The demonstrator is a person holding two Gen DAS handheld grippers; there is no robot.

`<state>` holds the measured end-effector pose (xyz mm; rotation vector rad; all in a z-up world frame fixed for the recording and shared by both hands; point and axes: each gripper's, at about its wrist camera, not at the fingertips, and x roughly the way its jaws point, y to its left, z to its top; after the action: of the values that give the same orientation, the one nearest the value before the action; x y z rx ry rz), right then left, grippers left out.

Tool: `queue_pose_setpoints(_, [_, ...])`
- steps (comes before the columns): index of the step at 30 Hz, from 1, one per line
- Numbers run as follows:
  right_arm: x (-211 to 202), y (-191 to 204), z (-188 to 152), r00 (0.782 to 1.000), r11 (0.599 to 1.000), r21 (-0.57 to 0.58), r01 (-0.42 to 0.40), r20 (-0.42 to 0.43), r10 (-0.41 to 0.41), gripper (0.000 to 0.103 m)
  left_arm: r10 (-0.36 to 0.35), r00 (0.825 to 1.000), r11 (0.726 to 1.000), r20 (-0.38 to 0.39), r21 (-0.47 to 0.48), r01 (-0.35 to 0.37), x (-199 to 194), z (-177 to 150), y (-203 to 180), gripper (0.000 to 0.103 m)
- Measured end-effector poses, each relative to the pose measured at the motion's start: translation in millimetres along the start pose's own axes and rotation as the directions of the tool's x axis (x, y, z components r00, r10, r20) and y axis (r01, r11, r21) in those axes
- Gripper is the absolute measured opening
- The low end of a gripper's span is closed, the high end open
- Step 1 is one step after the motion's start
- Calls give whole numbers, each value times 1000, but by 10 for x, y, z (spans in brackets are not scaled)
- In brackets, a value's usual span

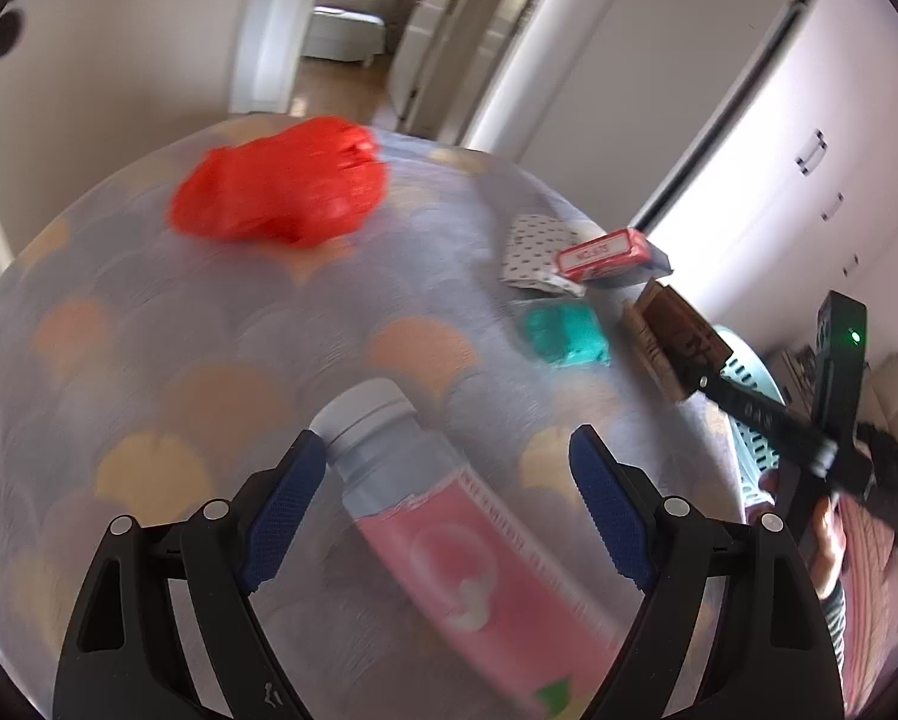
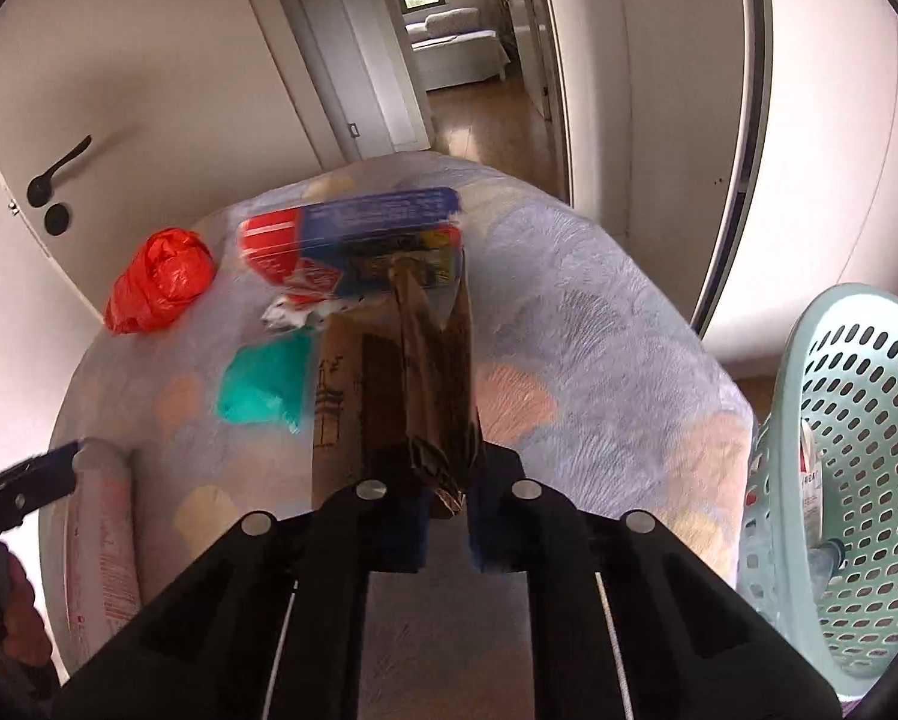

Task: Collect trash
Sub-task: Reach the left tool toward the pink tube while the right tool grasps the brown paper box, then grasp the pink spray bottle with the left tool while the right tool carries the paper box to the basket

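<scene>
Bottle: we saw the pink-labelled bottle (image 1: 449,516) lying on its side on the patterned bed cover (image 1: 149,330), cap end pointing away from us, between the fingers of our left gripper (image 1: 449,516).
Left jaws: they stood wide apart on either side of the bottle's neck and shoulder, gripping nothing.
Bottle handling: we judged it light, stiff and smooth-sided, apt to roll; the labelled body seemed a safer hold than the tapering neck.
Cardboard: our right gripper (image 2: 449,480) had its jaws closed on a crumpled brown cardboard piece (image 2: 413,372), held above the bed.
Cardboard handling: we judged it light and already creased, so a firm pinch on the folded edge would serve.
Other trash: a red plastic bag (image 2: 161,282), a teal wad (image 2: 263,384) and a blue-and-red packet (image 2: 353,234) lay further along the bed.
Right view only: it showed the pale green perforated basket (image 2: 856,468) just beside the bed, with what may be some item already inside; the mesh hid it.
Left view only: it showed the open jaws around the bottle.
</scene>
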<state>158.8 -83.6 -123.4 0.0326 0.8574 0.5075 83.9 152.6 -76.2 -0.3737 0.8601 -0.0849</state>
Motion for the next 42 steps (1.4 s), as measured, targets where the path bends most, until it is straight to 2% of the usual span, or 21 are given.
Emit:
queue_pose_setpoints(4, [-159,146,-201,1000,999,-32,4,18,-3,6,-12,1000,998,-17,62,13,73,25,-150,81])
queue_pose_setpoints(8, [-292,268,-409,1000,998,-68,2,21,0,6,-4,998,997,-55,77,8,59,-122,-222,81])
queue_pose_setpoints(15, [-493,463,-607,995,989,-127,81,60,-74,6,-14,996,999,-83,30,16,-37,-492,-270,81])
queue_pose_setpoints(19, [-576,432,-660,994,990,-108,86,75,-78,6,-26,997,999,-74,20,28,-119,-645,-297,81])
queue_pose_setpoints(24, [-657,413,-731,993,991,-97,93,84,-85,6,-1,997,1000,-82,1,1,-250,-877,-344,81])
queue_pose_setpoints(27, [-679,402,-772,992,991,-92,96,88,-88,6,-33,994,999,-101,-25,30,-299,-1028,-421,81])
queue_pose_setpoints(29, [-671,421,-798,992,990,-91,105,84,-97,6,-1,996,1000,-88,-5,1,-284,-1067,-507,81])
queue_pose_setpoints(31, [-675,431,-839,991,989,-94,112,80,-104,5,60,995,998,-82,-5,-60,-240,-1076,-556,80])
queue_pose_setpoints(33, [-696,444,-879,990,988,-100,121,82,-113,6,59,995,998,-79,-16,-61,-186,-1074,-574,79])
queue_pose_setpoints(35, [-711,444,-912,990,988,-98,122,80,-114,6,104,992,994,-76,-8,-105,-104,-1074,-581,70])
queue_pose_setpoints(37, [-713,439,-924,990,987,-94,128,75,-121,6,133,990,991,-50,18,-132,-94,-1052,-595,65])
queue_pose_setpoints(40, [-707,397,-925,990,988,-89,129,61,-124,6,123,991,992,-44,0,-123,-112,-1004,-495,53])
queue_pose_setpoints(42, [-691,351,-917,991,990,-73,122,56,-118,8,89,995,996,-47,-14,-89,-128,-957,-404,51])
